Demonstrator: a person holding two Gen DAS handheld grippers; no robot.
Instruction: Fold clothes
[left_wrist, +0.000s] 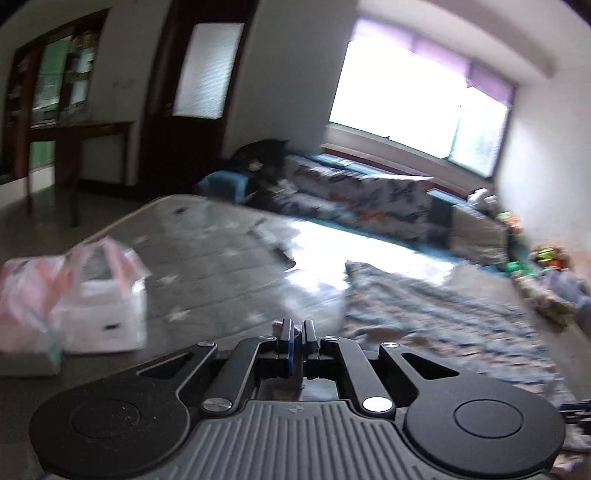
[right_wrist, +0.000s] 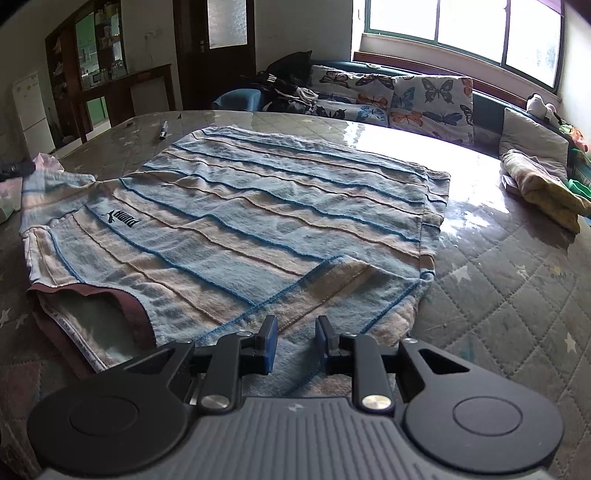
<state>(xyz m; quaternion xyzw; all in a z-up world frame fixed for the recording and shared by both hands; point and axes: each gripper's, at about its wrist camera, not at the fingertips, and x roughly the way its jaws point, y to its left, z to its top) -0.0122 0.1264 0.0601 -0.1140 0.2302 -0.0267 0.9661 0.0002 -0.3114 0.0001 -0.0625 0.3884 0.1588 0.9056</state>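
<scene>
A blue-and-beige striped shirt with a dark logo lies spread flat on the quilted, star-patterned table; its maroon collar points to the near left. One sleeve is folded over the body near my right gripper, which hovers over the shirt's near edge. It is open, and the fabric lies flat under its separated blue pads. In the blurred left wrist view the shirt lies to the right. My left gripper is shut, with a small bit of the shirt's fabric showing at its tips.
A pink plastic bag and a white box stand at the table's left side. A folded yellowish cloth lies at the far right, and a pen at the far edge. A sofa with butterfly cushions runs behind the table.
</scene>
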